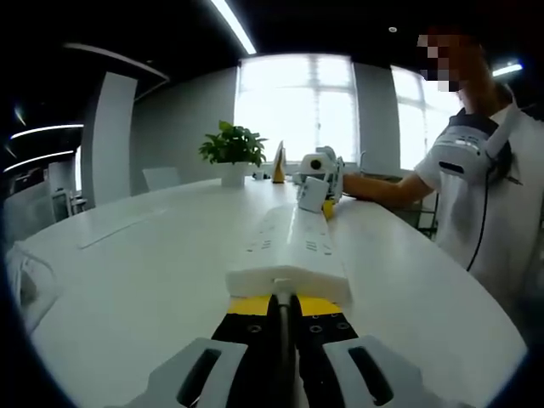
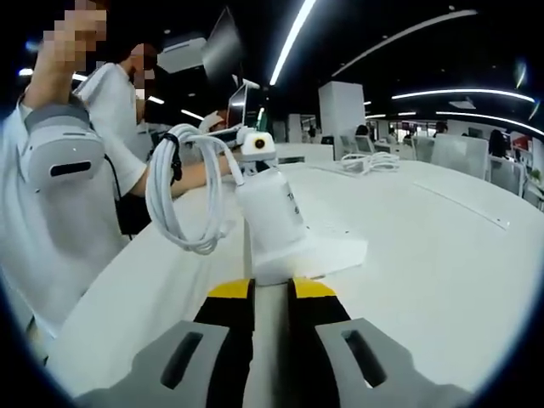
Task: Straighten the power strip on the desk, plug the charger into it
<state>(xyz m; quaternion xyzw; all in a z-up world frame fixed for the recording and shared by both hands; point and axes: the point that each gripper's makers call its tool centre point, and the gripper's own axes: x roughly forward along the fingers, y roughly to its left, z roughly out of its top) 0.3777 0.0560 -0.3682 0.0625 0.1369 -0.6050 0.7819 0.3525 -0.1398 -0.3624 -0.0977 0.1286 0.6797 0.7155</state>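
1. Yellow-tipped jaws of the left gripper [image 1: 283,308] sit nearly together at the near end of the power strip [image 1: 293,242]; whether they actually pinch it, I cannot tell.
2. On the white desk [image 1: 153,272] the strip lies flat, its long axis running straight away from the left gripper toward the right gripper [image 1: 323,189] at its far end.
3. Beyond the strip's far end stand a potted plant [image 1: 232,151] and a small yellow object [image 1: 278,166]; a person [image 1: 493,178] stands right of the strip, just beside the desk edge.
4. Left of the strip, a thin strip lies flat on the desk [image 1: 119,228], well apart, and a white cable [image 1: 25,276] lies at the desk's edge.
5. Seen from the right gripper view, the right gripper [image 2: 270,310] has its jaws slightly parted, with the strip's end [image 2: 289,246] just beyond the tips; grip unclear.
6. That view adds a coil of white cord [image 2: 183,191] hanging left of the strip, another white cable [image 2: 367,161] lying farther along the desk, and the left gripper [image 2: 255,146] at the far end.
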